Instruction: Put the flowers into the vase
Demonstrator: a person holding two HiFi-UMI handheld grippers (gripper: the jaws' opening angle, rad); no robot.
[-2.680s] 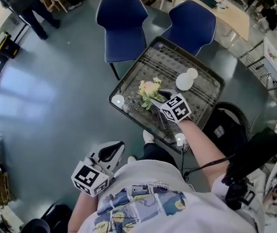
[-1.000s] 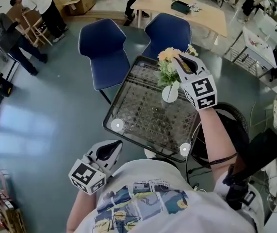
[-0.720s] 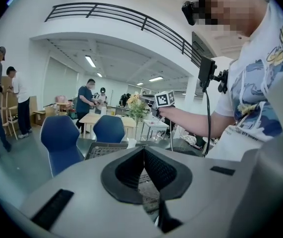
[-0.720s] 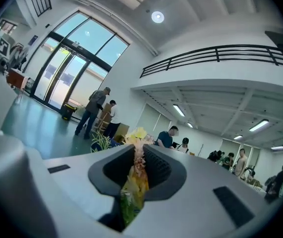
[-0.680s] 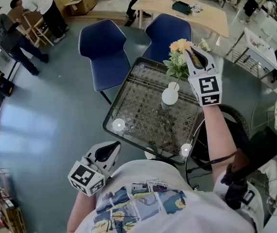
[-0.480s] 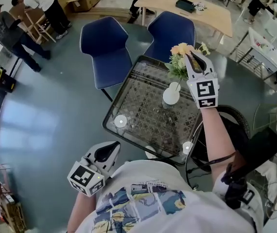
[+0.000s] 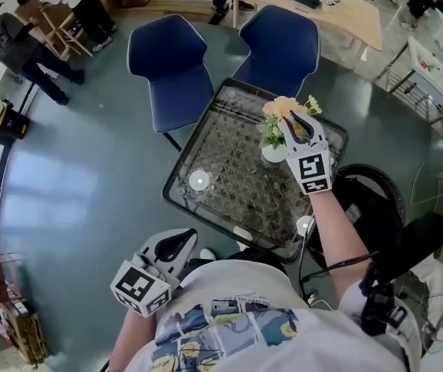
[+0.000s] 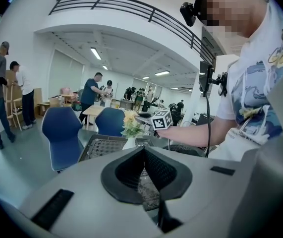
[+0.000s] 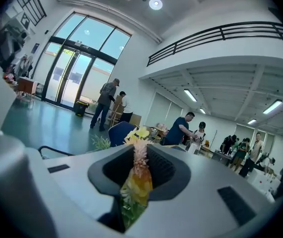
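A bunch of yellow and peach flowers (image 7: 280, 117) with green leaves is clamped in my right gripper (image 7: 297, 127), which is shut on it. In the right gripper view the stems and a blossom (image 9: 137, 178) fill the gap between the jaws. The leaves sit right on the mouth of the white vase (image 7: 271, 156), which stands on the glass table (image 7: 229, 161); the stem ends are hidden. My left gripper (image 7: 176, 246) hangs low by my body, jaws shut and empty (image 8: 143, 150). The left gripper view shows the flowers (image 8: 130, 123) above the vase (image 8: 129, 143).
Two blue chairs (image 7: 176, 57) (image 7: 282, 40) stand behind the table. A wooden table (image 7: 314, 6) is further back, and people (image 7: 19, 41) stand at the upper left. A dark round seat (image 7: 370, 200) is to the right. White discs (image 7: 199, 180) (image 7: 306, 225) mark the table's corners.
My right gripper has come down with the flowers, from well above the vase to right at its mouth. The left gripper has barely shifted.
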